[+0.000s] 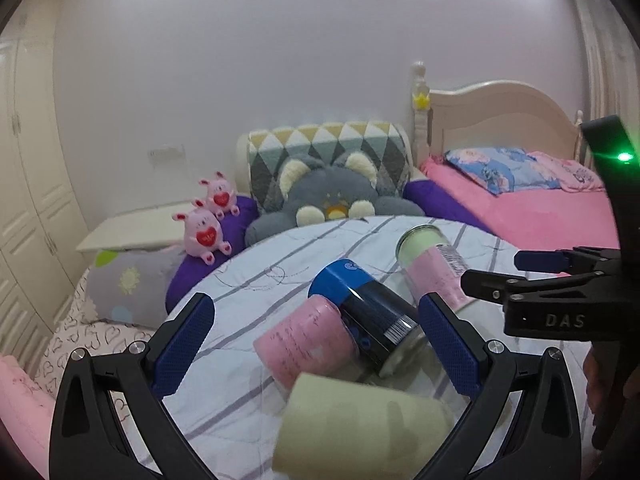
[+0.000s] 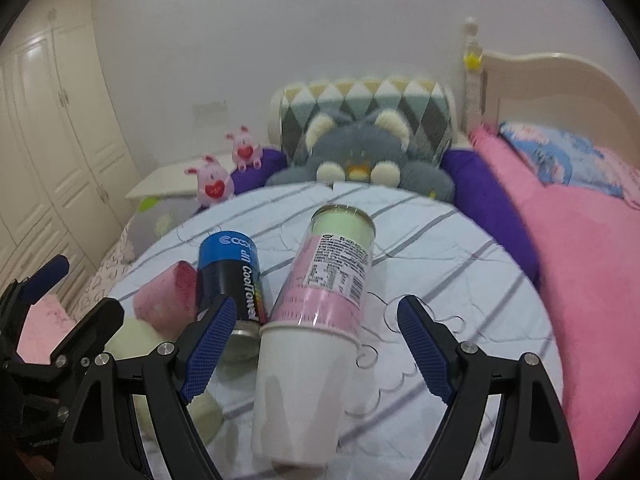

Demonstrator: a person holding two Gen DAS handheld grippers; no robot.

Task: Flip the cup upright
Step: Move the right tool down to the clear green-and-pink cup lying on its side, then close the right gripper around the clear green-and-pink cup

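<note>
Between my wide right claw (image 2: 312,344) lies the cup (image 2: 316,320), unflipped; left claw (image 1: 316,344) wide, empty.

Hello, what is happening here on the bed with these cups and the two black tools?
A person holds two grippers over cups lying on a striped blanket. The right gripper is open around the clear cup with the pink label, not closed on it. The left gripper is open above the blue can, a pink cup and a pale cup. Nothing is upright yet.
</note>
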